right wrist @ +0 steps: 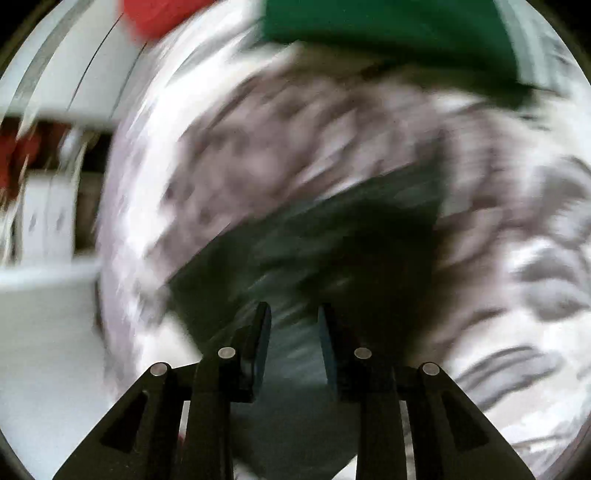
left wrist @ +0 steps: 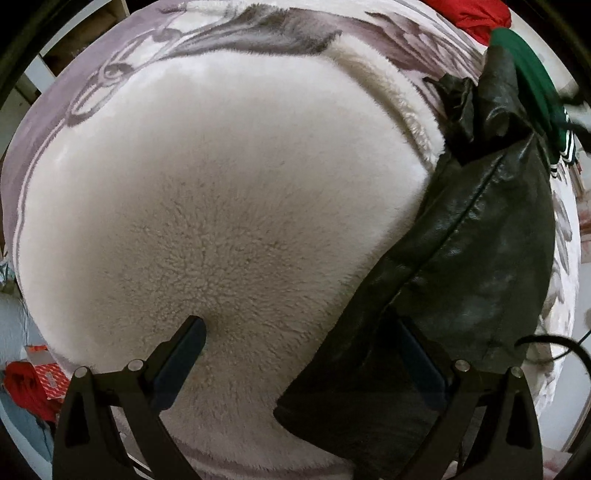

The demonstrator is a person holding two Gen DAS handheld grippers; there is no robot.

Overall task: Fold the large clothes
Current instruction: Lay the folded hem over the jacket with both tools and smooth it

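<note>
A large jacket lies spread on a bed, its cream fleece lining [left wrist: 221, 206] facing up and its black leather outer side [left wrist: 480, 240] folded over at the right. My left gripper [left wrist: 295, 325] is open just above the jacket, one finger over the fleece and the other over the black leather. The right wrist view is motion-blurred. My right gripper [right wrist: 293, 314] has its jaws narrowly apart with dark leather [right wrist: 314, 251] between and ahead of them; whether it grips the leather I cannot tell.
The bed has a grey-and-white patterned blanket [left wrist: 122, 70], also in the right wrist view [right wrist: 517, 221]. A green garment [left wrist: 532, 74] and a red one [left wrist: 476, 14] lie at the far right. Red items [left wrist: 26, 384] sit on the floor at left.
</note>
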